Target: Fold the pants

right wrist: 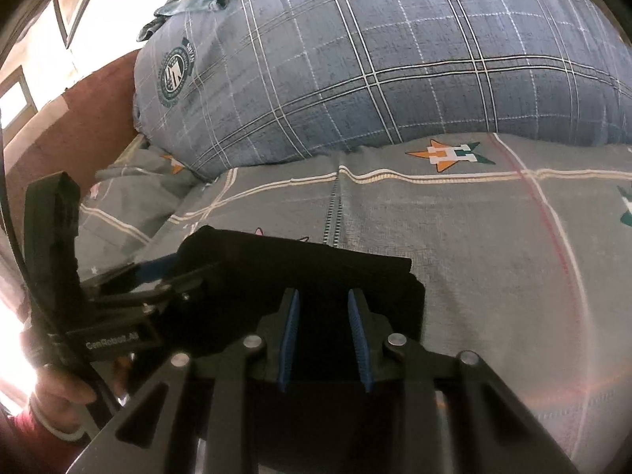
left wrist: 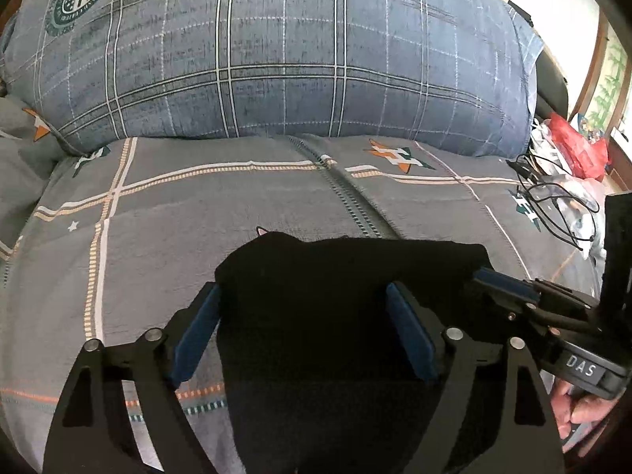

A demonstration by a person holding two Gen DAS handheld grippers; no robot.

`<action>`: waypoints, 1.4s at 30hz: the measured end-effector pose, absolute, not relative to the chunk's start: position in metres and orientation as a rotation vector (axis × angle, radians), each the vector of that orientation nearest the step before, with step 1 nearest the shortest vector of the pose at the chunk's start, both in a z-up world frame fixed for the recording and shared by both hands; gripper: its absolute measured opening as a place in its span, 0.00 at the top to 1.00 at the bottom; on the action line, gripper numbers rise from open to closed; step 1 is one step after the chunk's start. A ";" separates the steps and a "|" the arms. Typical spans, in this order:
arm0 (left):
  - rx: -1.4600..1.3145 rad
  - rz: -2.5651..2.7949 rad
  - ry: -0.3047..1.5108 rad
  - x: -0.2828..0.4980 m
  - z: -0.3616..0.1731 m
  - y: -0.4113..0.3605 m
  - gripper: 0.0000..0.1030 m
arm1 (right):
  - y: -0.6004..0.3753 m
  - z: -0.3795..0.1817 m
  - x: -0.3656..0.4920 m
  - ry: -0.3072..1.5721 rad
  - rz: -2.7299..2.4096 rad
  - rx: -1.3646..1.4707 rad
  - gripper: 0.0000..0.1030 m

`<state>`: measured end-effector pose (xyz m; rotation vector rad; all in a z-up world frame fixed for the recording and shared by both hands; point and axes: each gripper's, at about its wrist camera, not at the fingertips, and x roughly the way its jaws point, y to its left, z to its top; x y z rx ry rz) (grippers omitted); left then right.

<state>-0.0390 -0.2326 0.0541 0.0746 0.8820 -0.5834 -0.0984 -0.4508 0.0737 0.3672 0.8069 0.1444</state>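
1. Left gripper (left wrist: 302,328): jaws wide apart and straddling the near part of the black pants (left wrist: 347,276); pads clear of the cloth, nothing clamped.
2. Right gripper (right wrist: 324,335): jaws narrowed but a gap shows between the blue pads; pants lie under and between them. Whether the pads pinch the cloth can't be told.
3. Pants sit as a compact dark bundle on the near-middle of the bed (right wrist: 493,276), far edge roughly straight, right corner squared off. Looks like most folds are done; probably one last fold or a tidy-up remains.
4. Each gripper shows in the other's view, close together over the bundle, so little room between them.
5. Right of the pants: open sheet, free room. Left: open sheet up to a rumpled edge.
6. Right edge of the bed: black cable (left wrist: 553,205) and red bag (left wrist: 576,150), well apart from the pants.
7. Far side: big plaid pillow (left wrist: 276,59) blocks the head of the bed; clear strip between it and the pants.
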 end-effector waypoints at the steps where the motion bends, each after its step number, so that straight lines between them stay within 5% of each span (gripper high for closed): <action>1: 0.071 -0.581 0.882 -0.039 0.053 -0.233 0.15 | -0.451 0.074 -0.098 0.809 0.143 0.367 0.75; 10: 0.061 -0.562 0.889 -0.046 0.060 -0.224 0.14 | -0.446 0.079 -0.101 0.808 0.118 0.344 0.74; 14: 0.064 -0.555 0.873 -0.056 0.070 -0.216 0.14 | -0.441 0.090 -0.111 0.800 0.112 0.315 0.62; 28: 0.064 -0.585 0.877 -0.098 0.069 -0.195 0.14 | -0.436 0.102 -0.163 0.815 0.103 0.297 0.47; 31: 0.079 -0.586 0.911 -0.101 0.056 -0.203 0.14 | -0.439 0.087 -0.161 0.837 0.114 0.337 0.57; 32: 0.076 -0.587 0.917 -0.102 0.053 -0.204 0.14 | -0.439 0.084 -0.161 0.827 0.120 0.342 0.76; 33: 0.073 -0.587 0.924 -0.104 0.052 -0.205 0.14 | -0.440 0.082 -0.161 0.830 0.116 0.338 0.83; 42: 0.078 -0.578 0.923 -0.107 0.048 -0.213 0.14 | -0.433 0.080 -0.174 0.853 0.094 0.258 0.87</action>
